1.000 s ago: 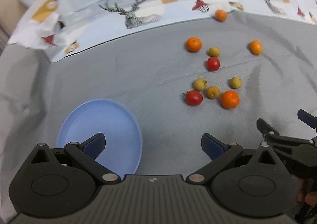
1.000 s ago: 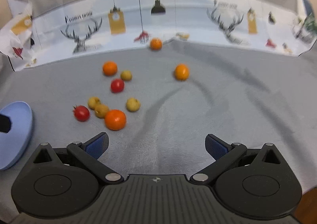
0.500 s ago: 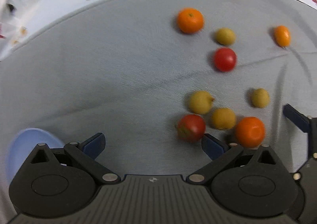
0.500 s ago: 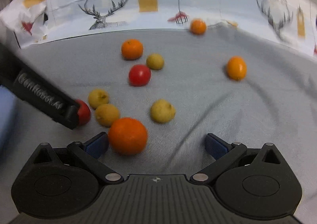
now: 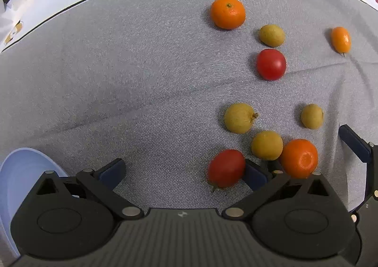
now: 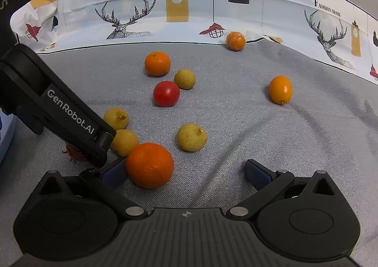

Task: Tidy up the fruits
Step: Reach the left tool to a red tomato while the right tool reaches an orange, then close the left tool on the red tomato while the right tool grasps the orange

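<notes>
Several fruits lie on a grey cloth. My left gripper point(image 5: 182, 172) is open; a red tomato point(image 5: 225, 169) lies just inside its right finger point(image 5: 254, 176). A yellow fruit point(image 5: 267, 145) and an orange point(image 5: 298, 158) lie beside it. My right gripper point(image 6: 186, 171) is open; the same orange point(image 6: 149, 165) sits against its left finger point(image 6: 113, 172). The left gripper's arm point(image 6: 59, 113) crosses the right wrist view and hides most of the tomato point(image 6: 75, 153). Farther off lie another tomato point(image 6: 166, 93), oranges point(image 6: 157, 63) and yellow fruits point(image 6: 191, 137).
A pale blue bowl point(image 5: 21, 172) sits at the lower left of the left wrist view. A printed white sheet point(image 6: 189, 12) with deer and lamps rises behind the cloth; a small orange point(image 6: 235, 41) lies at its foot. A kumquat-like orange point(image 6: 280, 90) lies apart at the right.
Both grippers moved forward and down toward the near cluster of fruits. The tomato now lies within the left gripper's span and the orange within the right gripper's. Both stay open.
</notes>
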Available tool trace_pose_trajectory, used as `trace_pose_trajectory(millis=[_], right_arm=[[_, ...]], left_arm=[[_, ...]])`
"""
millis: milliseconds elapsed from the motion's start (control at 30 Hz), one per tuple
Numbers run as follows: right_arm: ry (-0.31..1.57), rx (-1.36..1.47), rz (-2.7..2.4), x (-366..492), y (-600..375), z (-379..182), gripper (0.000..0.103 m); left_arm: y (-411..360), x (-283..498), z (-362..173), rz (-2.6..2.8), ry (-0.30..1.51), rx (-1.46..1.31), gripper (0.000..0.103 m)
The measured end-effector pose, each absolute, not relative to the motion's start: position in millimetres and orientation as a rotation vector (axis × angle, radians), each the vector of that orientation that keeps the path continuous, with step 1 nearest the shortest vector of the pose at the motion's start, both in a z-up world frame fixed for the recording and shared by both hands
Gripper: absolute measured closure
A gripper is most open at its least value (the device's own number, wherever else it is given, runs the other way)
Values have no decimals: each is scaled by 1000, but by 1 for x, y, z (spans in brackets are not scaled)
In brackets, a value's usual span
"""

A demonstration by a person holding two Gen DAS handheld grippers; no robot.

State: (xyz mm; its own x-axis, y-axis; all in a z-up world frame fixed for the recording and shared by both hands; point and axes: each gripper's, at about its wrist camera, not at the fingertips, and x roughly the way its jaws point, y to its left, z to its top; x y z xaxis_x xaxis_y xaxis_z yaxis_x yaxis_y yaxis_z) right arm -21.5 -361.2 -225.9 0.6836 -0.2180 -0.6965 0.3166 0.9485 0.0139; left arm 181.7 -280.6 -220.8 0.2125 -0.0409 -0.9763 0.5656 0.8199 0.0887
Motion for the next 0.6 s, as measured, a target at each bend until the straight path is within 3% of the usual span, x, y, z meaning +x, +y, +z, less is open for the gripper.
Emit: trace_pose_trajectory(millis=[200, 267, 300, 333, 367, 400, 433, 600], right_arm=[[756, 134, -301, -23, -361, -228, 1], [755, 133, -301, -23, -361, -228, 1], [752, 131, -299, -23, -361, -227, 3], [747, 128, -297, -25, -361, -226, 15], [736, 121, -292, -28, -359, -223, 27], [728, 104, -294, -31, -358, -219, 54], [732, 89, -304, -34, -357, -216, 64], [711, 148, -308, -49, -362, -203, 65]], left_arm=[[-285, 179, -225, -449, 1278, 515, 0], [-284, 175, -227, -474, 1257, 513, 10], [-285, 171, -221, -497, 1250, 502, 30], [-285, 170, -218, -531, 1247, 482, 56], [-283, 168, -214, -558, 1243, 462, 71], [-281, 166, -212, -571, 1238, 455, 71], [-275, 164, -208, -593, 1220, 433, 71], [-250, 158, -195, -627, 1172, 398, 71]])
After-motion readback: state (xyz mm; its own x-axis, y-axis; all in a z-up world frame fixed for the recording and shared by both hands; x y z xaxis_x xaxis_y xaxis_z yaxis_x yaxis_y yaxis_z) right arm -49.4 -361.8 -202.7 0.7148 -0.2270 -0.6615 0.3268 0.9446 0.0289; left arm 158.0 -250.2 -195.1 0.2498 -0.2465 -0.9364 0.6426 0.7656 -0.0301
